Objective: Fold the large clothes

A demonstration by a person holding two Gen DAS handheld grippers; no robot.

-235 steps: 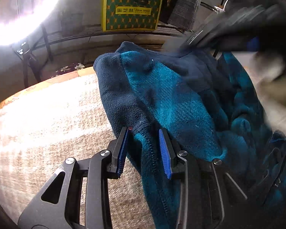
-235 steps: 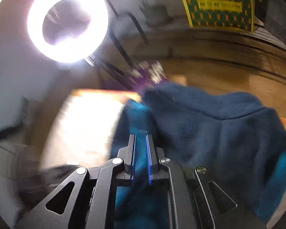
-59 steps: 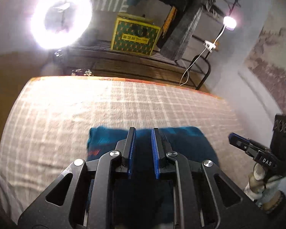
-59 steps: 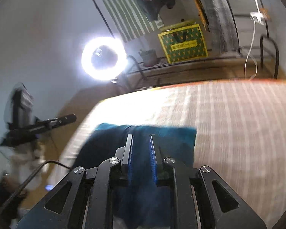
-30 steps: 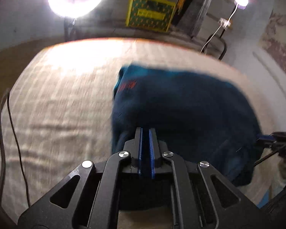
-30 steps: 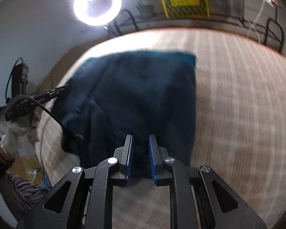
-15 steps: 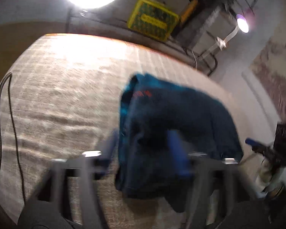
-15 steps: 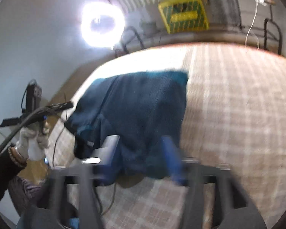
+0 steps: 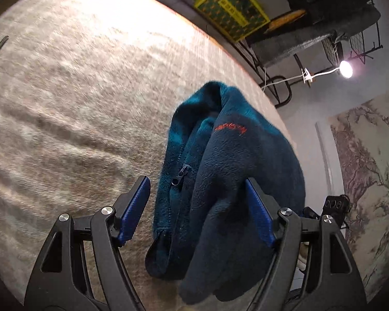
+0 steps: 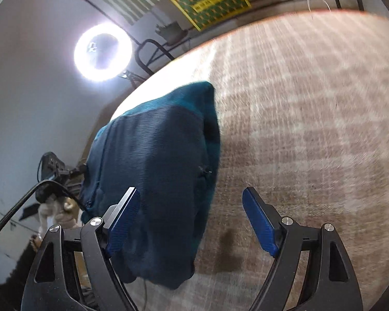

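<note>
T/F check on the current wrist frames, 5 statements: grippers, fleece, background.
1. Both grippers are clamped shut on the fleece. False: the left gripper and right gripper both have their jaws apart; the right's are opening.
2. The blue fleece jacket lies on a plaid cloth surface. True.
3. The jacket carries red embroidered lettering. True.
4. The jacket's zipper pull is hidden. False: it shows in the left wrist view.
5. A lit ring light shows in the right wrist view. True.
</note>
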